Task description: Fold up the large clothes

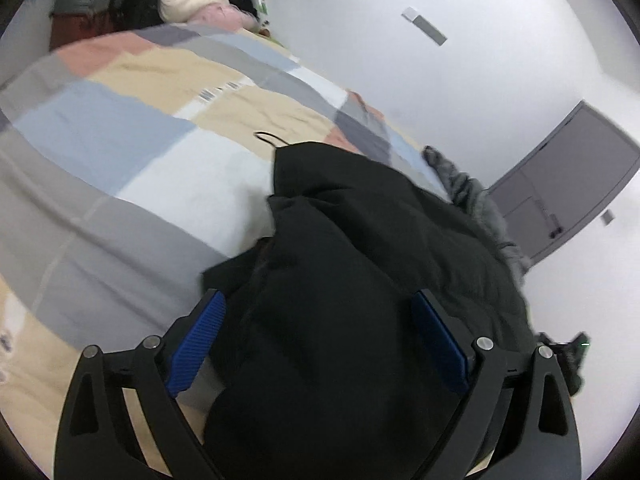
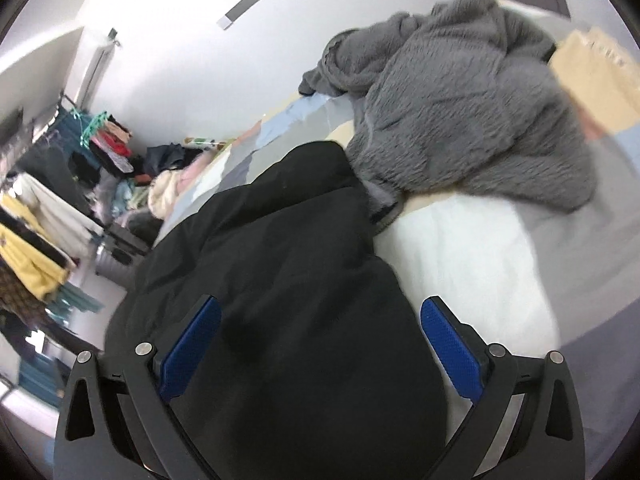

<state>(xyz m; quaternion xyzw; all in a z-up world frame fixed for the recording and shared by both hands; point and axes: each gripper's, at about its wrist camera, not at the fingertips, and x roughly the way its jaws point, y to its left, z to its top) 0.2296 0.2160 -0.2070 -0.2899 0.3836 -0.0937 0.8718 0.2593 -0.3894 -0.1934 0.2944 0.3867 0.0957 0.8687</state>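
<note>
Left gripper [image 1: 318,336] stands with its blue pads wide apart, one either side of a bulky black padded coat [image 1: 360,280]; neither pad presses on the fabric, so nothing is held. Right gripper [image 2: 320,340] is in the same condition, jaws spread over the same coat [image 2: 280,280], pads clear of the cloth.

The coat lies in a thick, rumpled heap on a bed covered by a patchwork quilt [image 1: 140,120] of grey, blue, beige and pink panels. A thin black loop [image 1: 268,138], apparently a hanging cord, pokes out from its far edge onto the quilt. A grey fleece garment [image 2: 460,100] lies crumpled just beyond the coat, touching or overlapping it at one corner. A clothes rack [image 2: 48,208] with hanging garments stands in the background, off the bed.

Assessed risks:
- The padding is thick and slippery-looking; a shallow pinch could catch only the outer shell and slide off on lifting.
- Closing over a bunched section could gather several layers together and produce a crooked fold.
- The fleece is close enough to be dragged along if the coat is pulled that way.
- Motion blur in both views makes the coat's seams and hem hard to locate.
</note>
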